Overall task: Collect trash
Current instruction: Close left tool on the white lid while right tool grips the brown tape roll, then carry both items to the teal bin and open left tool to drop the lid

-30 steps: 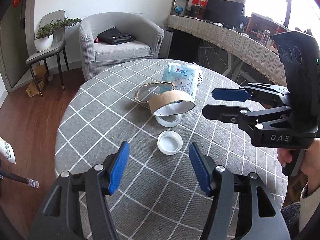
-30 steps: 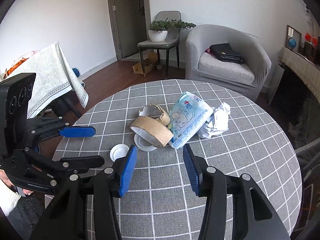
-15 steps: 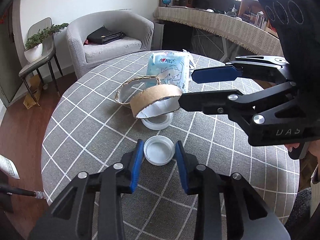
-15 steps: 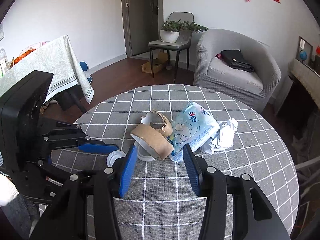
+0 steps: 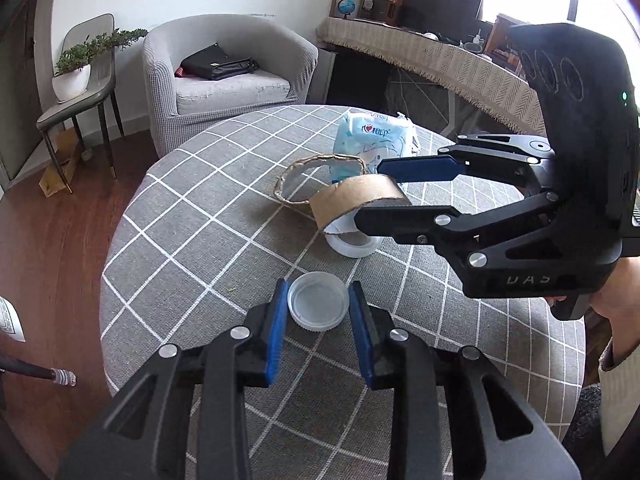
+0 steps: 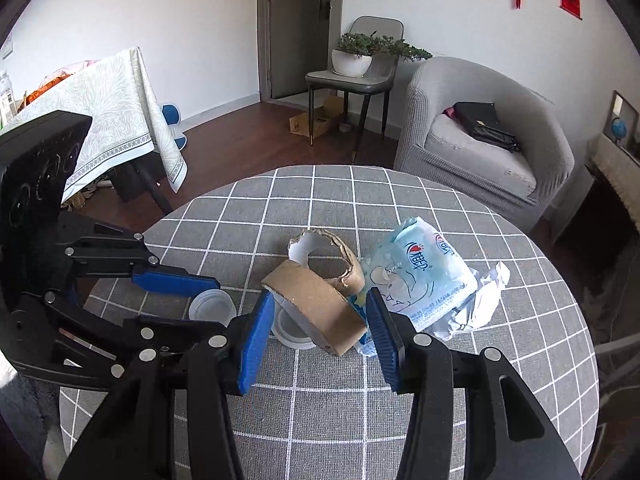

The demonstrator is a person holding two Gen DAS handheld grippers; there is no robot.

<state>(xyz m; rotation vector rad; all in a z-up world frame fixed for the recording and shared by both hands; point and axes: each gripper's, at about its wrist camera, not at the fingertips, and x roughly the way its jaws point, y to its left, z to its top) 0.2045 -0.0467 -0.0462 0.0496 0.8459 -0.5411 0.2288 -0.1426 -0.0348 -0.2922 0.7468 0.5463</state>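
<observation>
Pinching the white lid (image 5: pixel 318 305) now, where a second ago my left tongs (image 5: pixel 319 312) stood spread around it; it lies on the near surface (image 5: pixel 192 232), ready to lift. My right tongs (image 6: pixel 316 332), half spread, angle down around the cardboard ring (image 6: pixel 312 312), not touching.

— Any lettering you can read?
— Raised letters "DAS" on the black body of the right gripper (image 5: pixel 404 196), seen reversed. The blue tissue pack (image 6: pixel 420 276) behind the cardboard ring (image 6: pixel 316 312) carries Chinese characters with a red heart; its small print is illegible.
</observation>
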